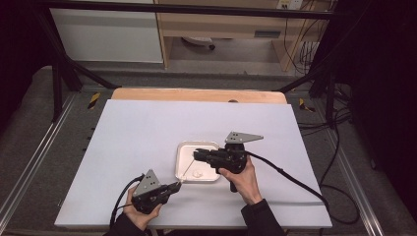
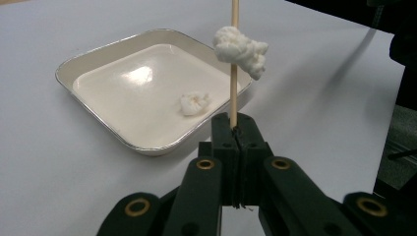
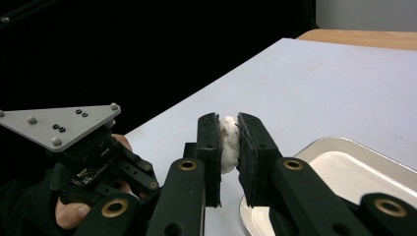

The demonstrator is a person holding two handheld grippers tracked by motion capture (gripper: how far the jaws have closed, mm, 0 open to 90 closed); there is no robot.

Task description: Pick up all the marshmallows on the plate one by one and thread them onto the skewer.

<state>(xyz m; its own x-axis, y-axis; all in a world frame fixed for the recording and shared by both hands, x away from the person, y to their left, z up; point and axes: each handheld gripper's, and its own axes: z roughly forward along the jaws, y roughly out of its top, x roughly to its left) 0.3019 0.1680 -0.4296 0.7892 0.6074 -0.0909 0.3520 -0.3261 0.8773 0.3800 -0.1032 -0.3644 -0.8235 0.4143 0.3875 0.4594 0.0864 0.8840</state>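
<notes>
At the near edge of the white table [image 1: 137, 132], the person's left hand [image 1: 140, 214] holds the left gripper [image 1: 176, 186], its tip pointing toward the tray. In the left gripper view its jaws are pressed together on the lower end of a thin wooden skewer [image 2: 234, 101], which stands straight up out of them. A lump of white, doughy stuff [image 2: 241, 49] is threaded on the skewer partway up, clear of the jaws.

Just beyond, a square white tray [image 1: 183, 152] with a metal rim sits near the middle of the table. A second, smaller white lump [image 2: 194, 103] lies inside it, toward the near side.

Over the tray's right part, the right hand [image 1: 243, 178] carries the right gripper [image 1: 196, 155], pointing left across the tray. In the right gripper view its jaws are nearly closed, squeezing a white piece [image 3: 229, 142] between their tips. I cannot tell whether this is the lump on the skewer or a separate bit. The same view shows the left gripper with its grey three-cornered plate [image 3: 61, 124] down to the left.

Farther off, a strip of bare wood [image 1: 196, 94] shows along the table's far edge, and beyond it pale cabinets [image 1: 105, 34] stand on a grey floor
</notes>
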